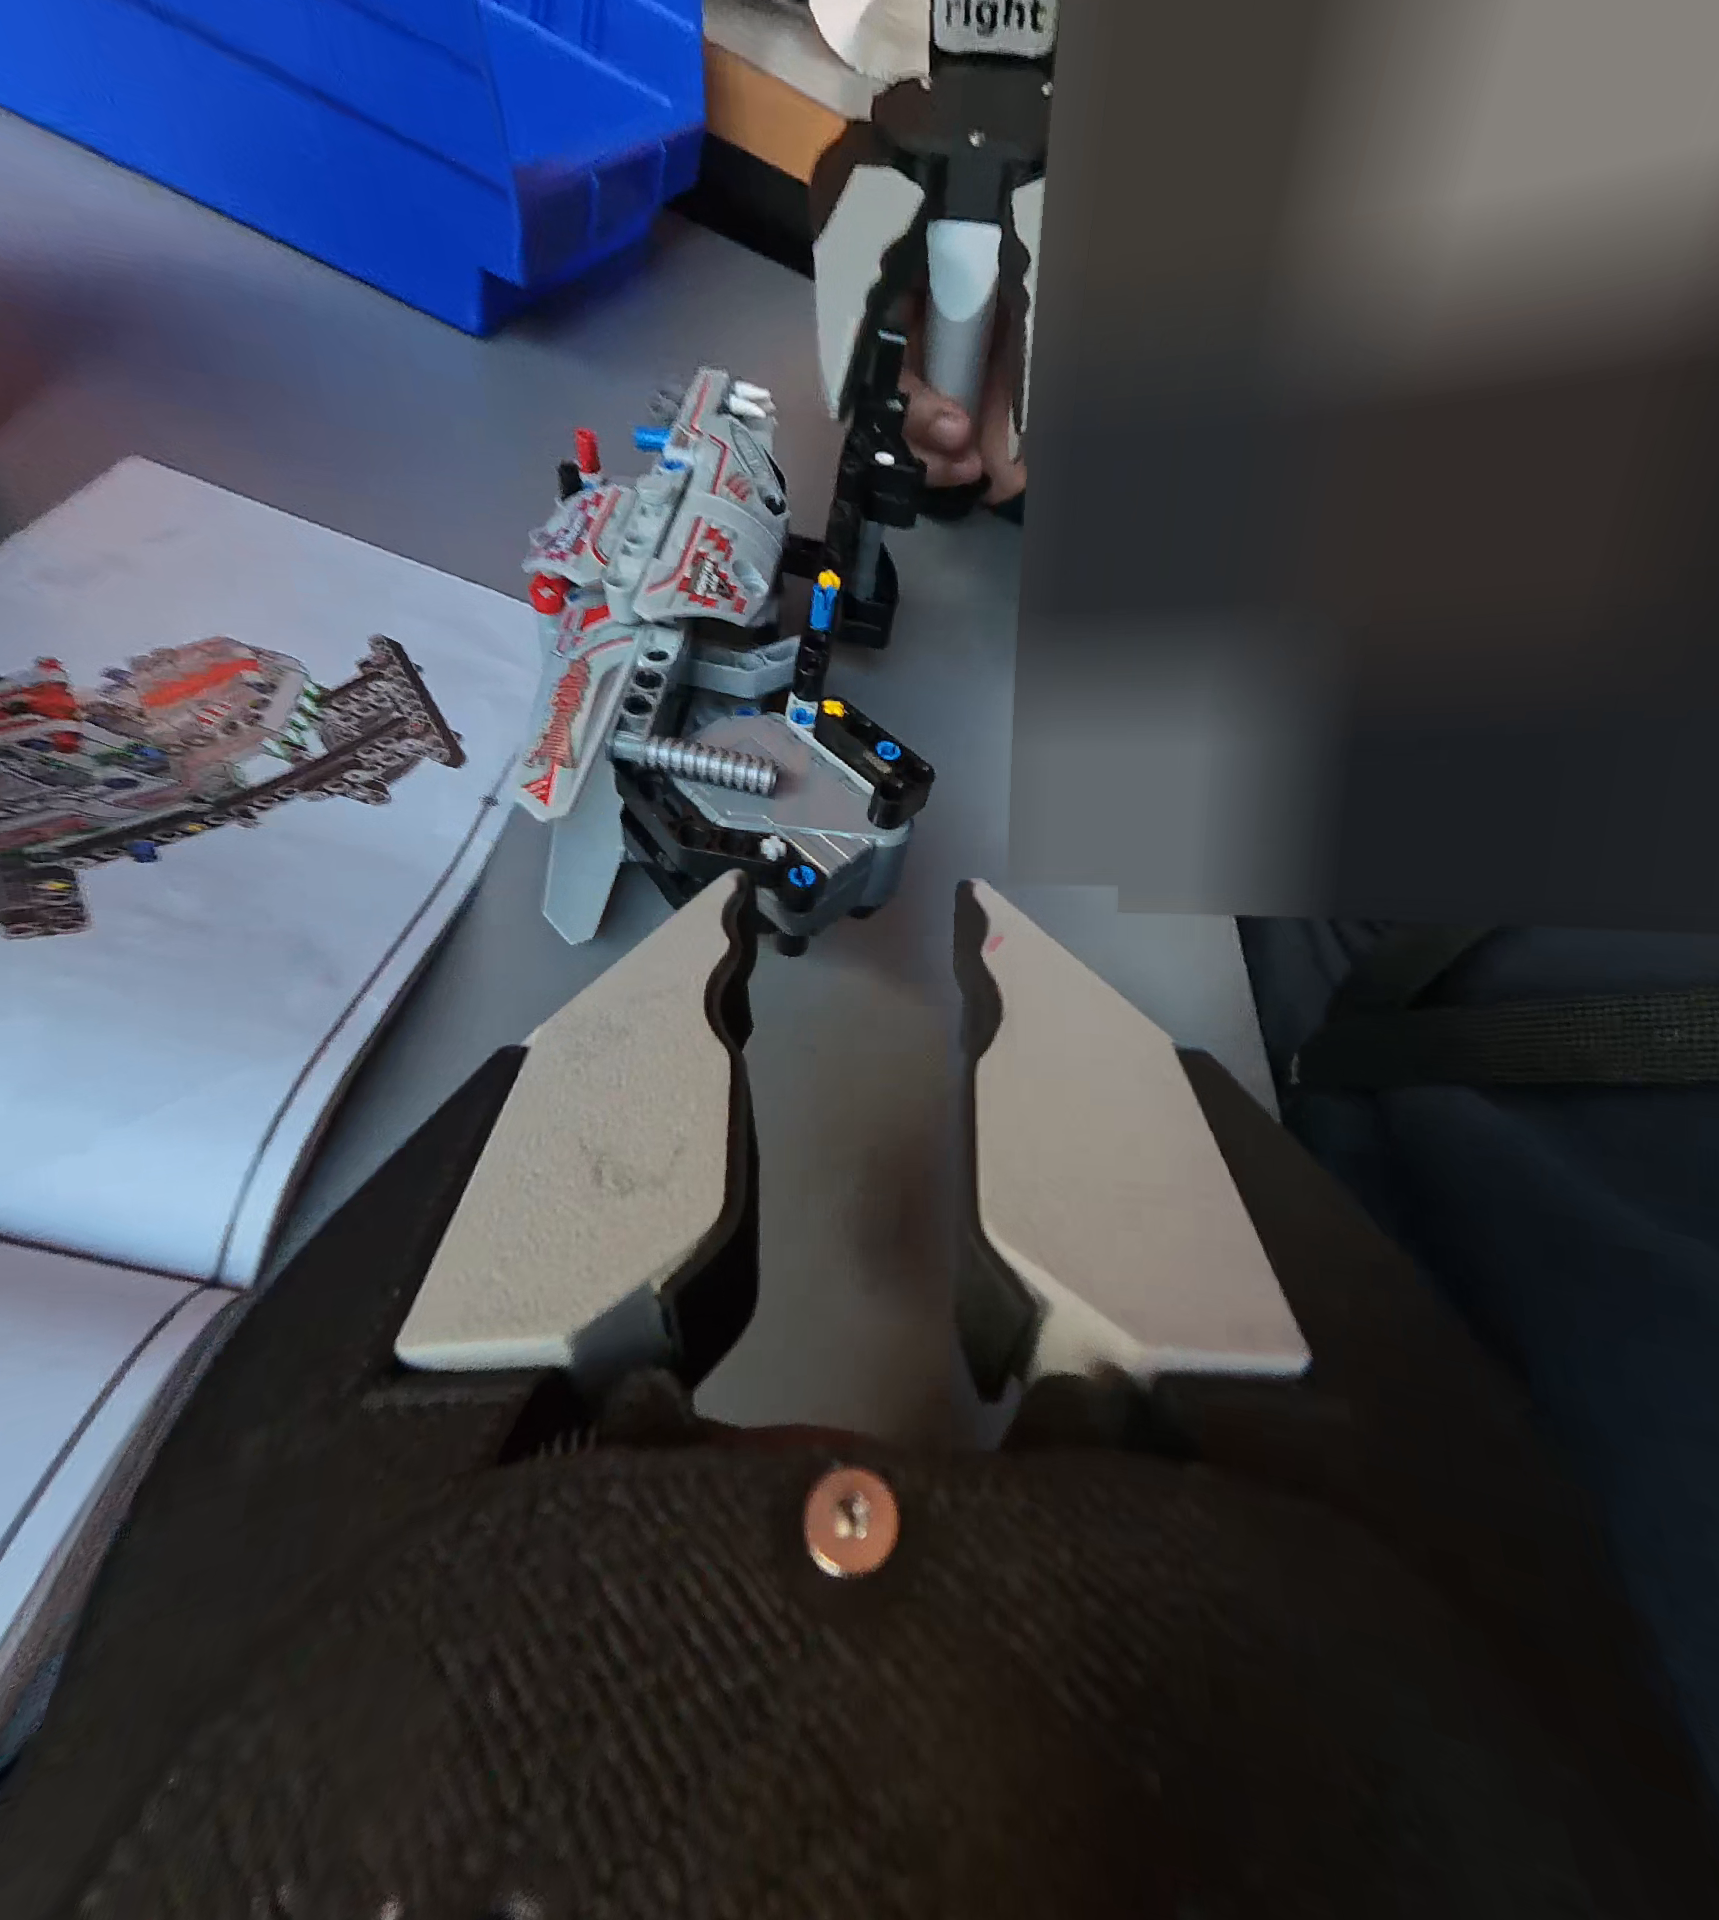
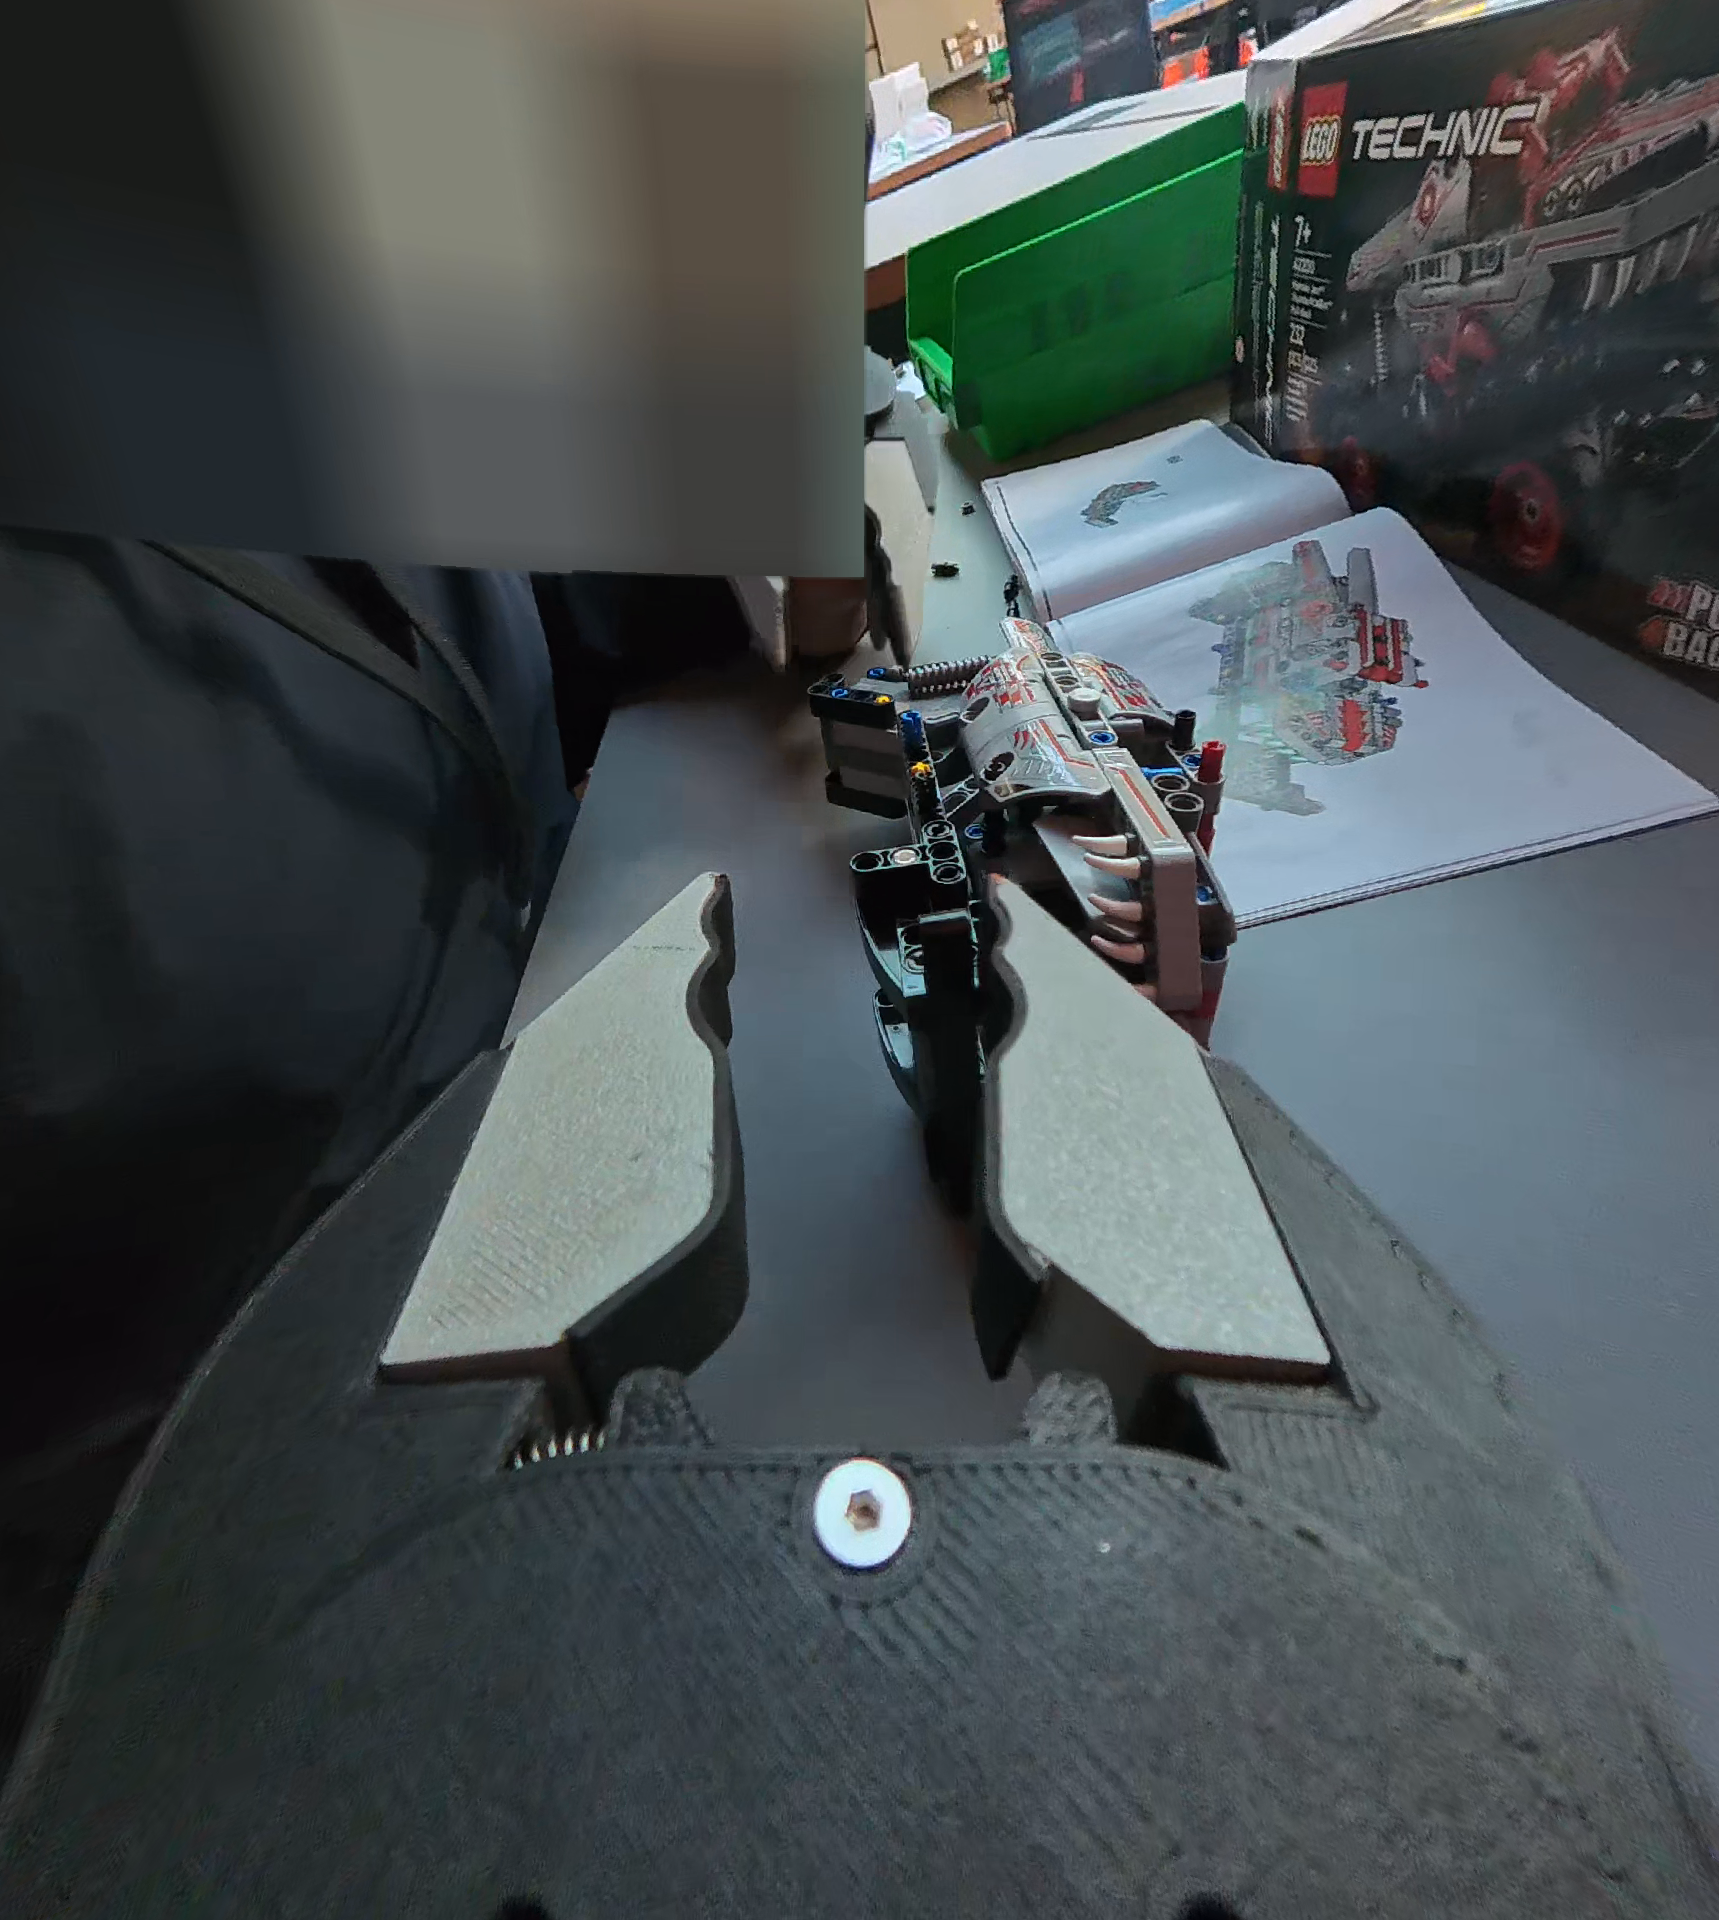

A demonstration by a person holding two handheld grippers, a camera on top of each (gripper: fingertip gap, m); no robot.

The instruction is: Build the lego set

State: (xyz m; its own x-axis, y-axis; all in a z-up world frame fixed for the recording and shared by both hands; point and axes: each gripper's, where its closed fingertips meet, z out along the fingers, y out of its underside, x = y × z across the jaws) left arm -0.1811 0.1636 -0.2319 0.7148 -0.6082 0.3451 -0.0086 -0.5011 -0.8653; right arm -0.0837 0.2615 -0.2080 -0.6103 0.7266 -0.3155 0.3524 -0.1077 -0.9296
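Left hand-held gripper [image 1: 850,914]: low in the left wrist view, fingers wide apart, nothing between them, only bare grey counter [image 1: 211,364] in the gap.
Lego model [image 1: 699,665]: in the middle of that view, just past the left fingertips; its near grey corner sits close beside the left fingertip.
Right hand-held gripper [image 2: 855,904]: low in the right wrist view, fingers wide apart; a black lego beam [image 2: 938,997] pokes into the gap, right beside the right finger. I cannot tell if they touch.
Open room: bare counter lies at the lower right of the right wrist view.
Counter edge: it runs up the left side of the right wrist view, next to a person's dark clothes.
Booklet [image 2: 1406,727]: open and flat, just beside the model, at the right.
Blue bin [image 1: 367,135]: far, upper left of the left wrist view.
Green bin [image 2: 1073,291]: far, top middle.
Lego box [image 2: 1541,312]: far, upper right, standing behind the booklet.
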